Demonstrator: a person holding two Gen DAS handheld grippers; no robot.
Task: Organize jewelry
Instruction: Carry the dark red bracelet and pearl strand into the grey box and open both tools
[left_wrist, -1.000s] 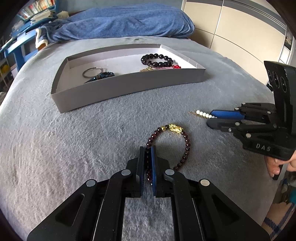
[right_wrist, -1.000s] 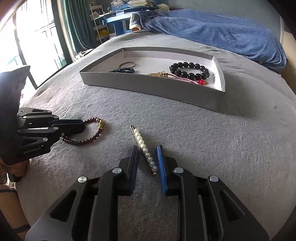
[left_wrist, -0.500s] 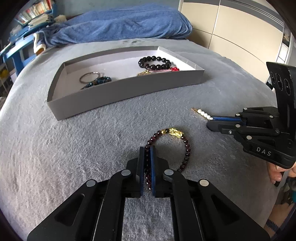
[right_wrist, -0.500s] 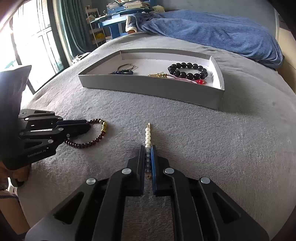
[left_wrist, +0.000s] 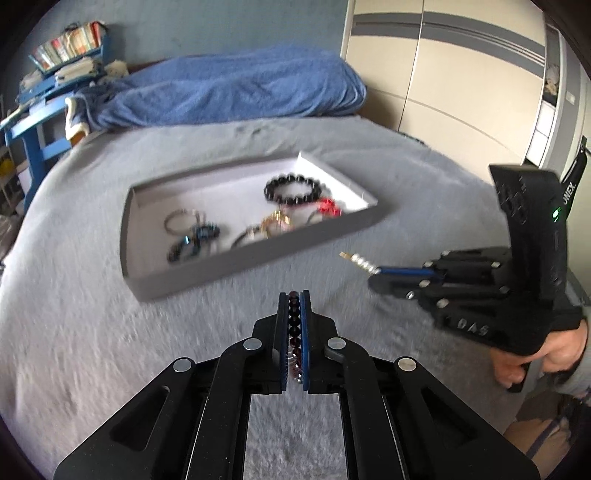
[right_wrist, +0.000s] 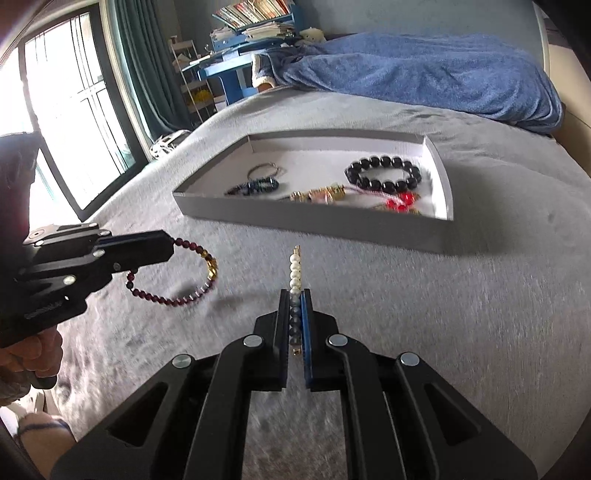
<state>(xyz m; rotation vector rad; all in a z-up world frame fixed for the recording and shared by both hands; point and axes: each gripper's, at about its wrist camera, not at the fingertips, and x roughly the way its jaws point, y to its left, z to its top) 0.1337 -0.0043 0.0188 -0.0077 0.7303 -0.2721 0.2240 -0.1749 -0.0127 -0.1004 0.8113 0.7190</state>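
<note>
Bracelet (right_wrist: 173, 275) lifted, left tool (left_wrist: 294, 295) | pearl clip (right_wrist: 294, 269) lifted, right tool (right_wrist: 294, 295)

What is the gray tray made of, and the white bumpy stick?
The gray tray looks like matte cardboard: thin flat walls, folded corners, white inside. The white bumpy stick looks like glossy pearl-like beads, perhaps plastic, on a shiny gold-colored metal bar.

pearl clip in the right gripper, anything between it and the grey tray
Nothing. In the right wrist view only bare grey blanket lies between the pearl clip, clamped in the right gripper, and the tray near wall.
</note>
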